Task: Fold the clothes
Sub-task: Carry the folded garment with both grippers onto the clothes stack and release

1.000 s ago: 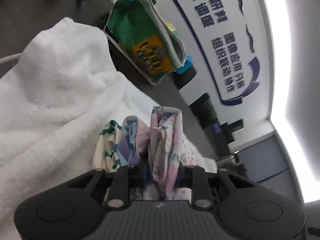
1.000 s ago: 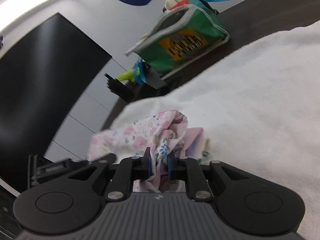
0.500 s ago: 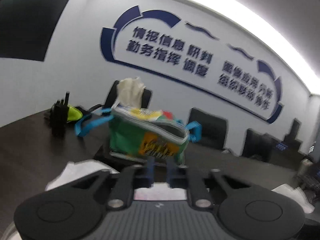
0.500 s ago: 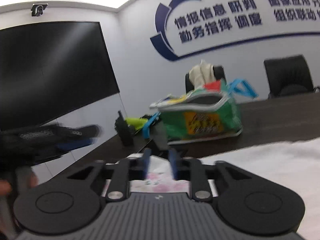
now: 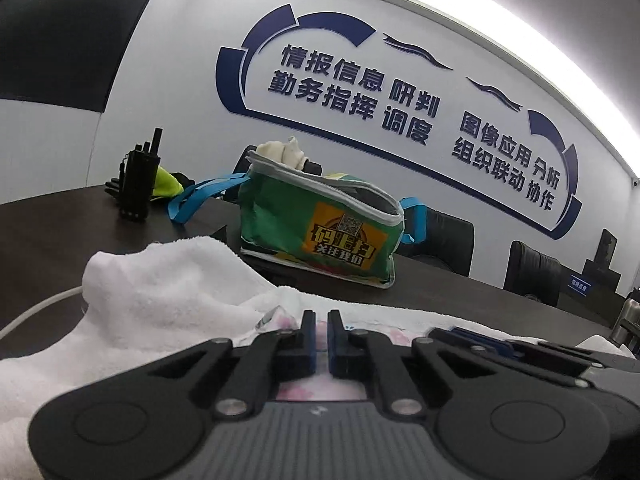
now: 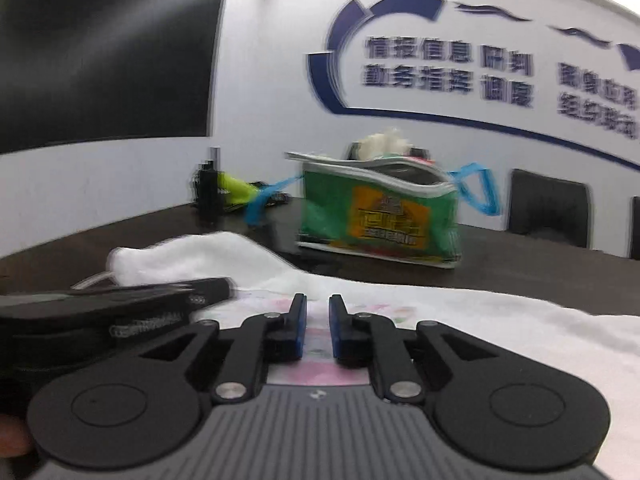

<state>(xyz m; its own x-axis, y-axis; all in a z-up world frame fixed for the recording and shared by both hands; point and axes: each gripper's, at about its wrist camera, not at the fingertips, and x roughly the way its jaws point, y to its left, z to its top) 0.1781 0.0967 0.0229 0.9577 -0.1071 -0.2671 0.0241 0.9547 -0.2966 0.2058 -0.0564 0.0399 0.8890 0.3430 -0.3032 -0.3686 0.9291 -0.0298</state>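
Roughly, by size:
Counter [image 5: 72, 236]: carrying a white towel [image 5: 168, 280], with a green bag [image 5: 320, 228] standing beyond it.
Floral garment [image 6: 320, 308]: lying low on the towel, directly ahead of and beneath both tools, spreading sideways between them; long axis hard to judge.
Left tool [image 5: 321, 320]: hovering over pink fabric, pads nearly meeting, a slim gap showing; grip uncertain.
Right tool [image 6: 318, 304]: pads slightly apart, nothing visibly pinched; sitting equally near the cloth.

bright ceiling strip [image 5: 500, 20] glare | right view motion-blurred | fisheye-bent edges
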